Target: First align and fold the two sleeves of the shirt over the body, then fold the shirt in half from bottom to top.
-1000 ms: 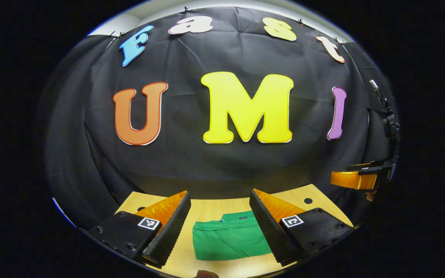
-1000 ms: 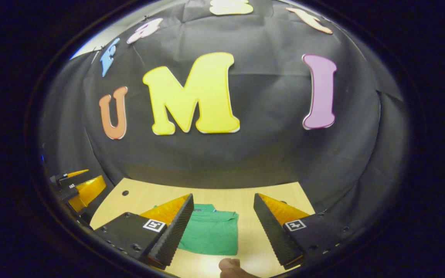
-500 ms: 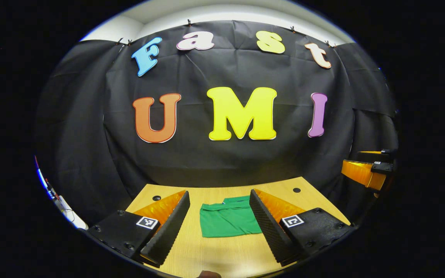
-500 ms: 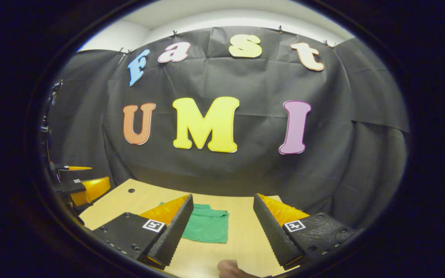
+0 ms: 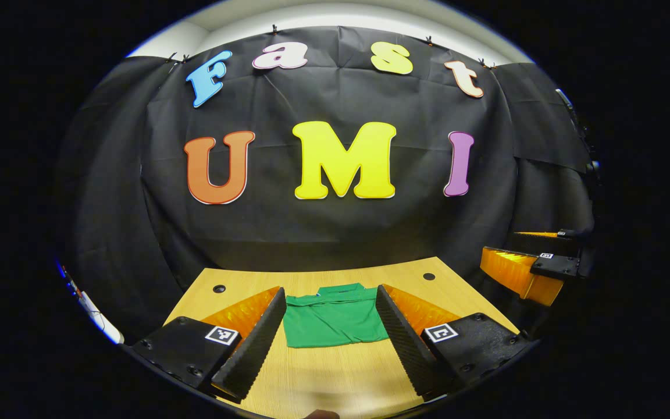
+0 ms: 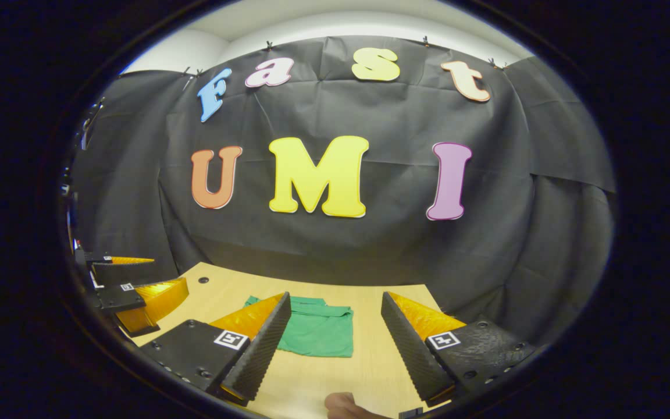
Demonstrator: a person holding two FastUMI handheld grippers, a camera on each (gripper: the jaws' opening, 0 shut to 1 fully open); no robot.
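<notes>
No readable label or number anywhere on the table things. Each gripper finger carries a small square black-and-white marker tag (image 5: 222, 334), a coded pattern, not words. Same tags on the right gripper's fingers (image 6: 230, 338). The green shirt (image 5: 335, 317) shows a tiny collar label, too small to read.

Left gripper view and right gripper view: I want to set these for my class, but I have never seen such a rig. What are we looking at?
A person holds a two-finger claw in each hand; a camera rides on each claw and looks forward along its fingers. In the left gripper view the left claw stands open, with the right claw off to the side. In the right gripper view the right claw is open too, with the left claw at the edge. On the wooden table lies a green shirt, folded into a neat rectangle. Neither claw holds anything.
</notes>
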